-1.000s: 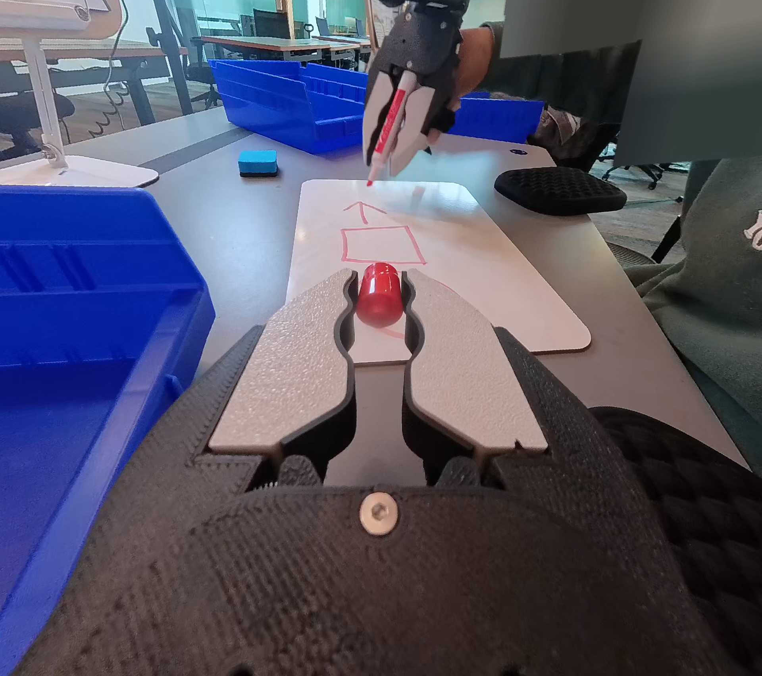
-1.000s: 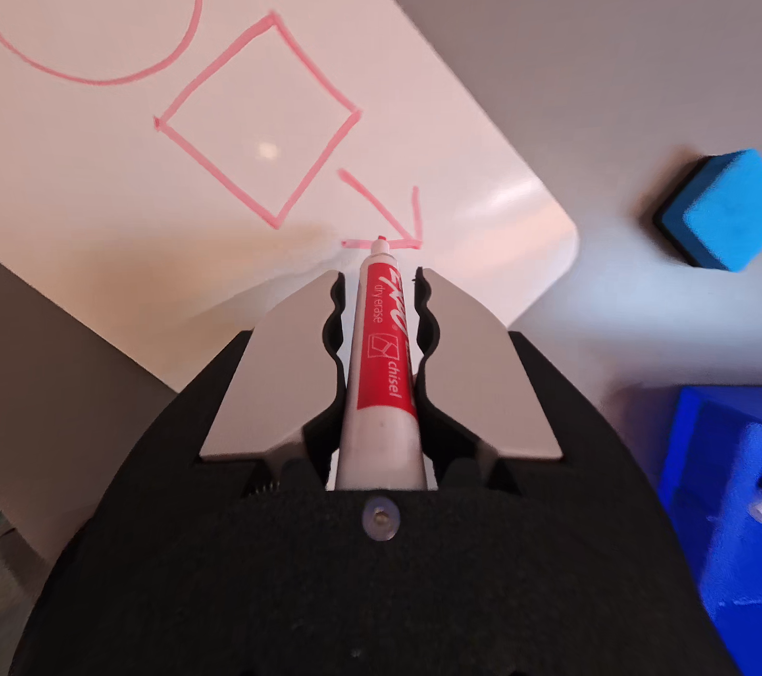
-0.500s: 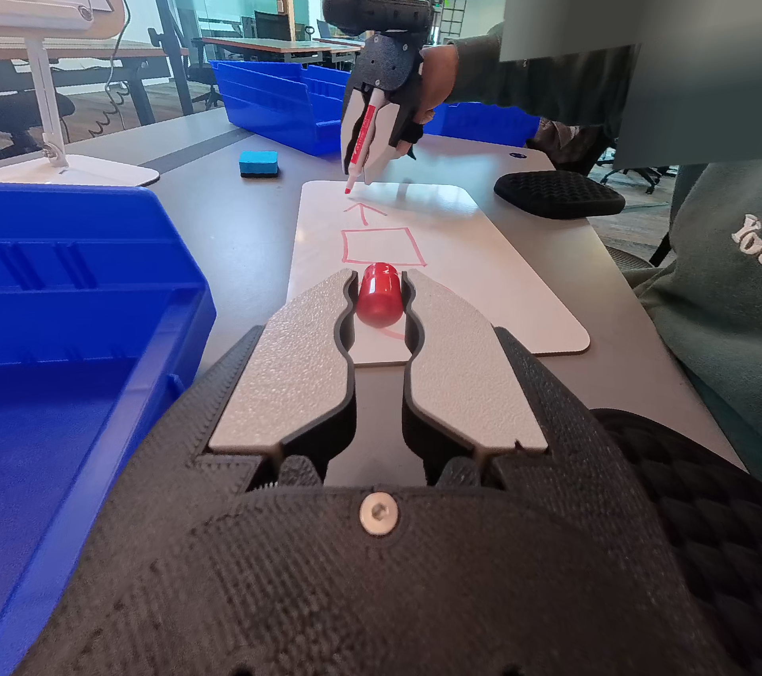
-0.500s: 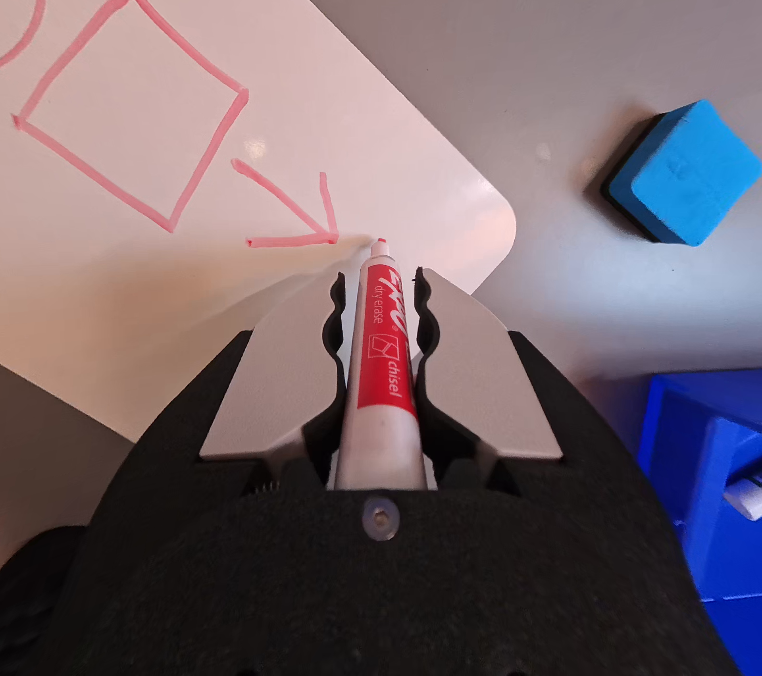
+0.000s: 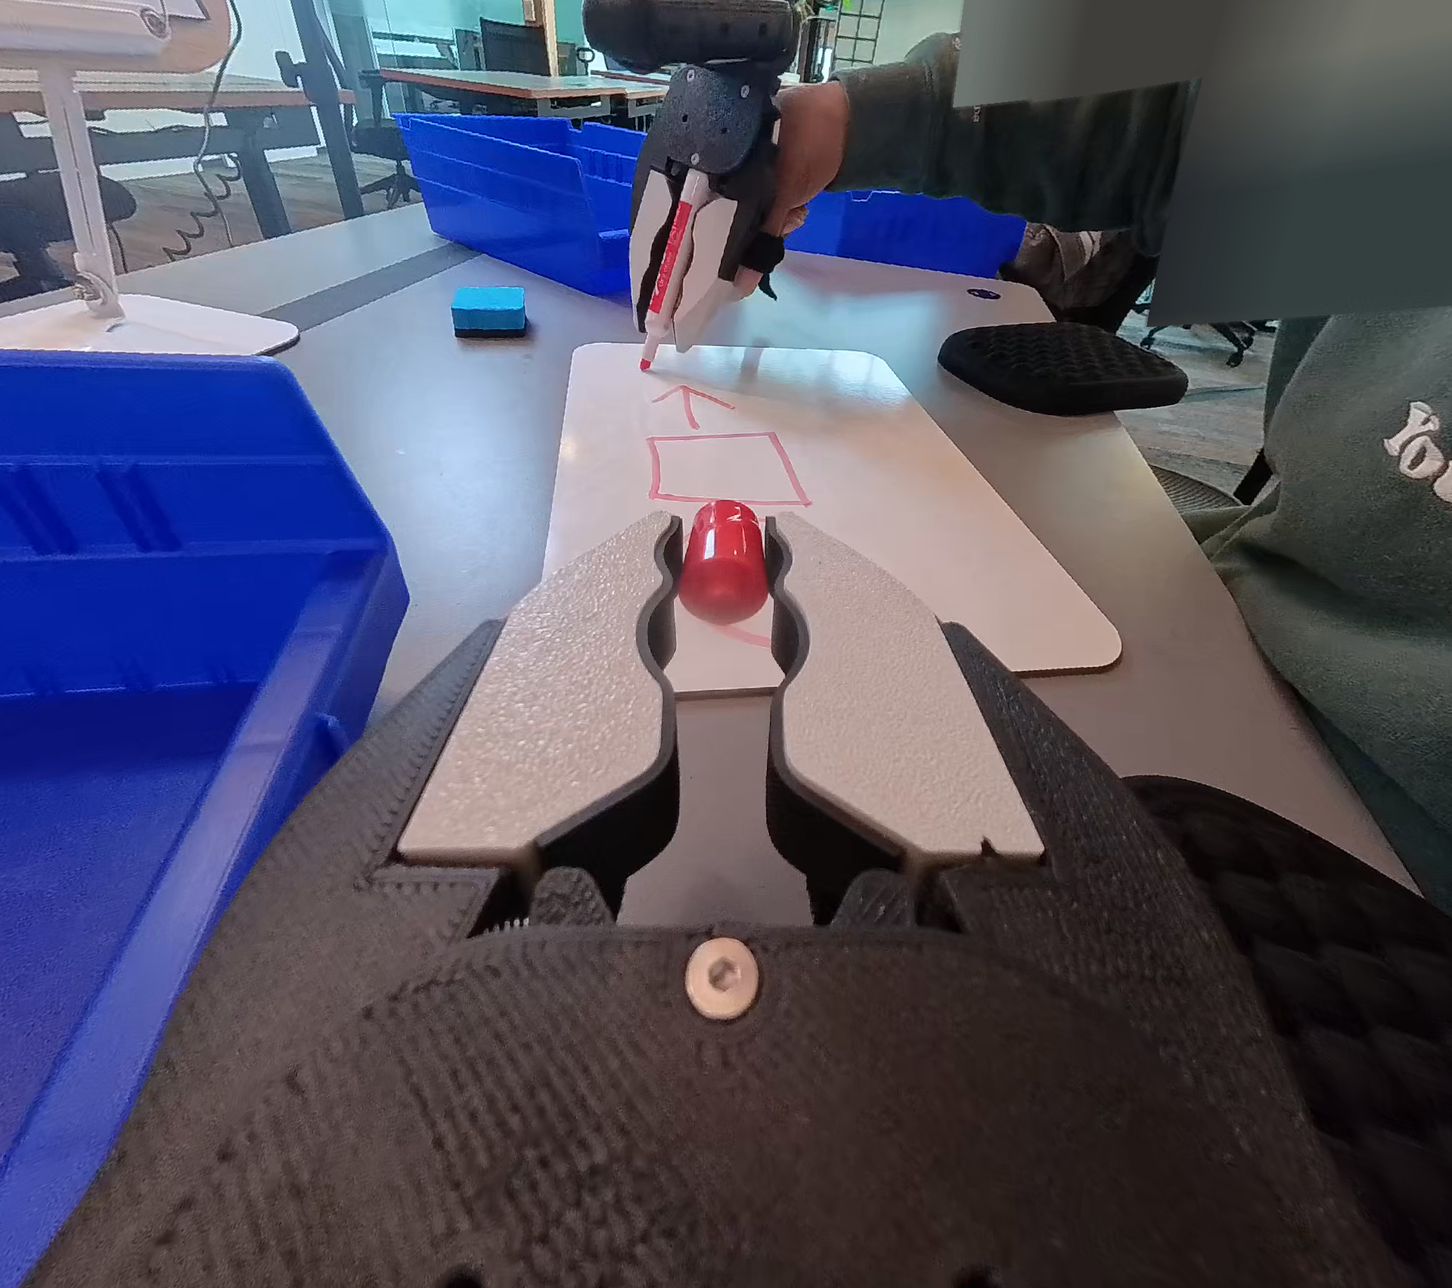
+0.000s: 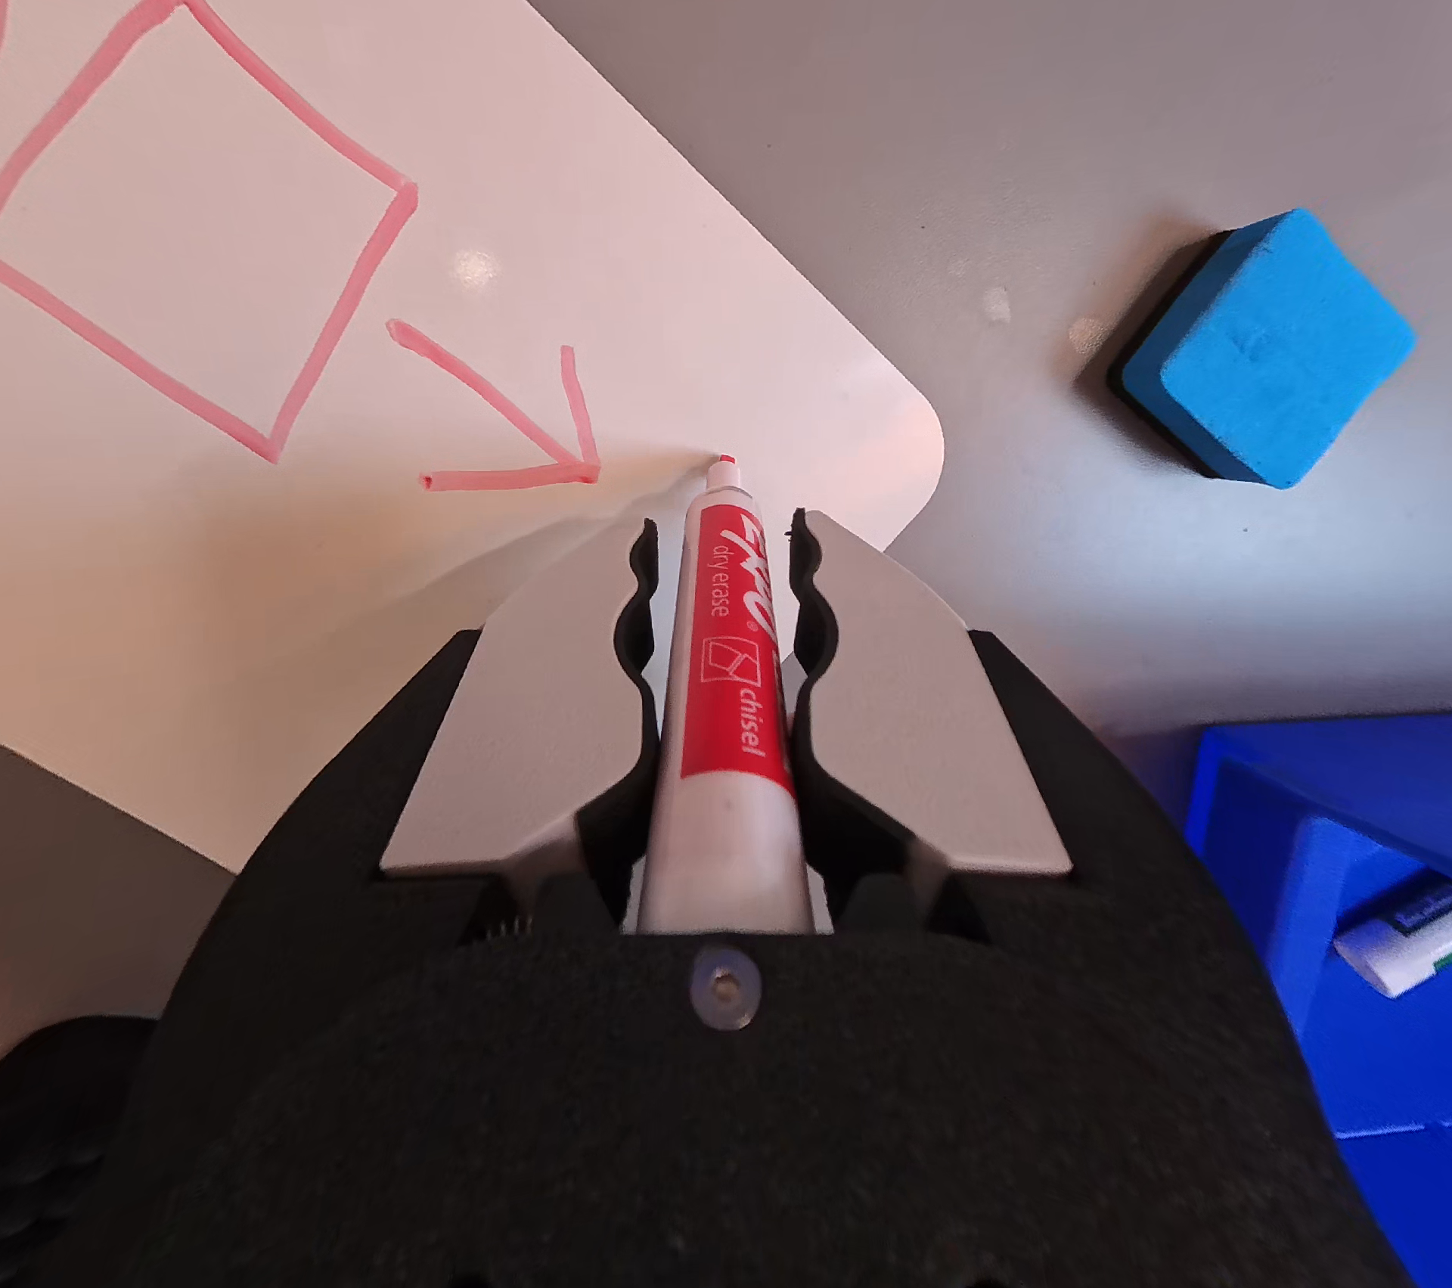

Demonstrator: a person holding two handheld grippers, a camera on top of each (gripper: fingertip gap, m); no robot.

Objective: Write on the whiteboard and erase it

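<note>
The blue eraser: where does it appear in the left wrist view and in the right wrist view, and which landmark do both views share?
Left wrist view: the blue eraser lies on the grey table, upper left of centre, left of the whiteboard's far end.
Right wrist view: it lies at the right edge, beyond the whiteboard's rounded corner.
Shared landmark: the drawn arrow near the marker tip.
</note>
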